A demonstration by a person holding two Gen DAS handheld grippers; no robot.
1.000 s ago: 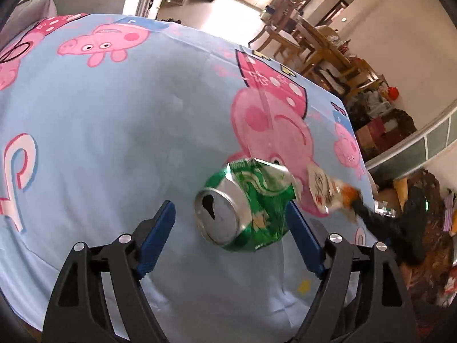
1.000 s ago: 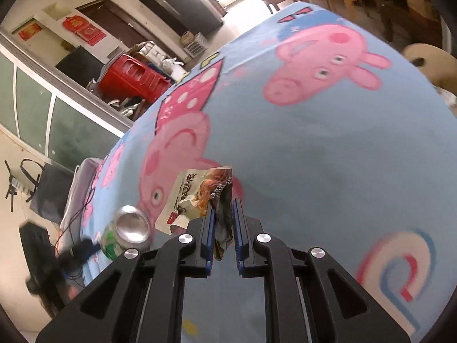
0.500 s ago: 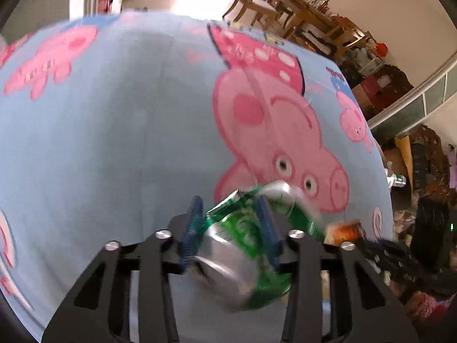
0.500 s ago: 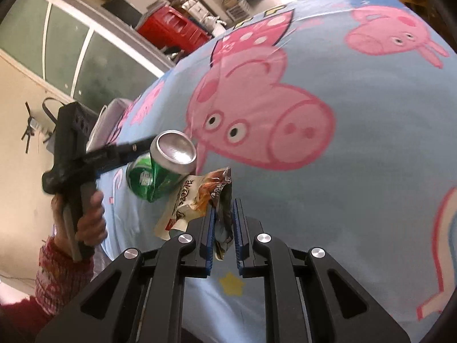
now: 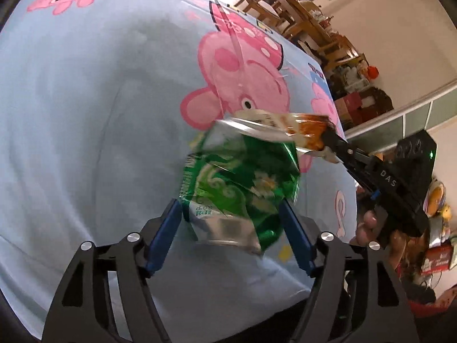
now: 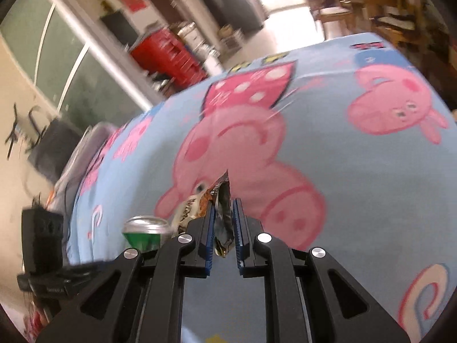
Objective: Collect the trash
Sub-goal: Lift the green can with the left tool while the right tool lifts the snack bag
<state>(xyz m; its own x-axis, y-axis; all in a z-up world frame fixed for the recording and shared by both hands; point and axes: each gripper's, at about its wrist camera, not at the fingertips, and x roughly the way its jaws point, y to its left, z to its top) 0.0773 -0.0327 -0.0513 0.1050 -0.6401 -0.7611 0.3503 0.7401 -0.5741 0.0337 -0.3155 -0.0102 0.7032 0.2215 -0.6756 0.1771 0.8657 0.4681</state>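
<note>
A crushed green aluminium can (image 5: 240,183) stands upright between the left claw's (image 5: 228,228) widening jaws; the right claw (image 6: 223,220) pinches a crinkled snack wrapper (image 6: 221,197).

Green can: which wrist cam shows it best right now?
Left wrist. The crushed green can fills mid-frame, label and dents visible, between the left claw pads, whose jaws have just been opening. Right wrist shows only its silver top and a green sliver, low left beside the right claw.

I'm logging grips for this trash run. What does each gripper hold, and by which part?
Right gripper: shut on the snack wrapper, pinched at its crumpled near end. Left gripper: jaws just reopened around the crushed green can, its lower end between them; a firm hold cannot be told.
</note>
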